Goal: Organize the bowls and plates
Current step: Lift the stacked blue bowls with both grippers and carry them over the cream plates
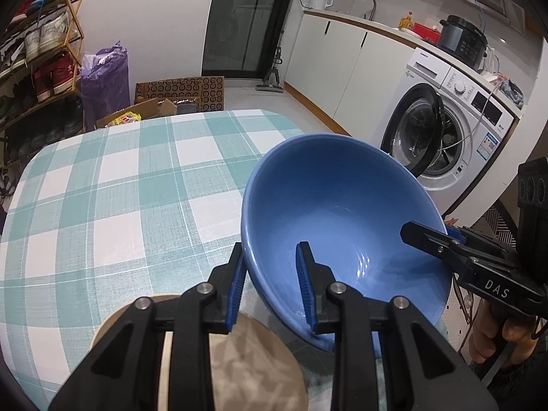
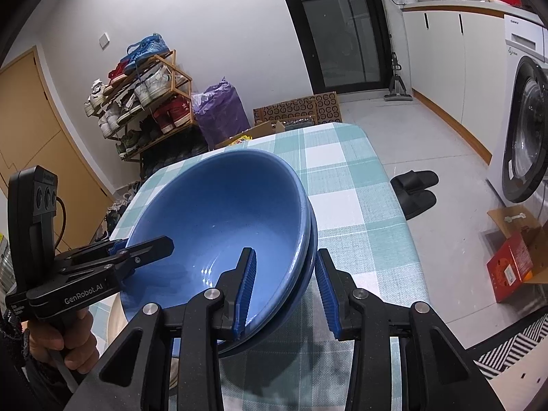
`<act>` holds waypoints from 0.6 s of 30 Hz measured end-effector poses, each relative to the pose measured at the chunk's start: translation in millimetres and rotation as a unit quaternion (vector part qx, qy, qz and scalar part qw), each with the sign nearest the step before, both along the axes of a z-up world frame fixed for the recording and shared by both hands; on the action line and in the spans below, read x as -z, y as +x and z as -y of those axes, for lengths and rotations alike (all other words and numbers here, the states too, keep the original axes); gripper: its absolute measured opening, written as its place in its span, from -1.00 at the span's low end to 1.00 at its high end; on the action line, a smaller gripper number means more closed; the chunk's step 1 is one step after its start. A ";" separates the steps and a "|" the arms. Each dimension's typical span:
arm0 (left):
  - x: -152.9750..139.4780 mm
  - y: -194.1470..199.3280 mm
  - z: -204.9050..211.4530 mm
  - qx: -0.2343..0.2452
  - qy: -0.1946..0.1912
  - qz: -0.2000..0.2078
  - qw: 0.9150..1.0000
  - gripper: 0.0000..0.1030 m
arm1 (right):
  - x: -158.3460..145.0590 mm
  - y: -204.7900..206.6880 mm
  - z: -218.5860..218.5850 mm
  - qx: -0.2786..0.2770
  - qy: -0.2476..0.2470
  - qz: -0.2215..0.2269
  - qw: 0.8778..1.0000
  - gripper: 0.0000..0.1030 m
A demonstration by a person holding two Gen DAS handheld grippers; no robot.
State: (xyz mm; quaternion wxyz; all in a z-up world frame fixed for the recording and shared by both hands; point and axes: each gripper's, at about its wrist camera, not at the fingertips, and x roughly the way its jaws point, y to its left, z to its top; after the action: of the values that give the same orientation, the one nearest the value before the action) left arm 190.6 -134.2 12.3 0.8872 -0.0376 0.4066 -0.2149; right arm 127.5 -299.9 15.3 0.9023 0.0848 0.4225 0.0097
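Two nested blue bowls (image 1: pixel 342 205) (image 2: pixel 219 205) hang tilted above the green-checked table (image 1: pixel 102 188) (image 2: pixel 342 171), held from both sides. My left gripper (image 1: pixel 270 284) is shut on the left rim, one pad inside and one outside. From the right wrist view it (image 2: pixel 147 250) reaches in over that rim. My right gripper (image 2: pixel 286 291) is shut on the opposite rim of the stack, and its finger (image 1: pixel 428 239) shows inside the bowl in the left wrist view. A beige round plate (image 1: pixel 253 359) lies on the table under my left gripper, partly hidden.
A washing machine (image 1: pixel 445 130) with its door ajar stands to the right of the table. Black slippers (image 2: pixel 416 191) and a red box (image 2: pixel 510 263) lie on the floor. A shoe rack (image 2: pixel 144 102), a purple bag (image 2: pixel 222 109) and cardboard boxes (image 1: pixel 178 96) sit beyond the far edge.
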 end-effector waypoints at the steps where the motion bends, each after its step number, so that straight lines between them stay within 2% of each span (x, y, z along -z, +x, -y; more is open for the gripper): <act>1: -1.2 -1.7 0.5 0.001 0.001 0.001 1.000 -0.47 | -2.2 -2.0 -0.7 0.000 0.000 0.002 1.000 -0.28; 18: -17.0 -25.2 0.0 0.004 0.004 0.017 1.000 -0.47 | -28.0 -28.4 -10.5 0.006 -0.008 0.014 1.000 -0.28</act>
State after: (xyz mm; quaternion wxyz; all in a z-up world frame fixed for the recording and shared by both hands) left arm 165.4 -134.2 29.3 0.8931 -0.0291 0.3927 -0.2176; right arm 99.1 -289.4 43.3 0.9090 0.0804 0.4090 0.0018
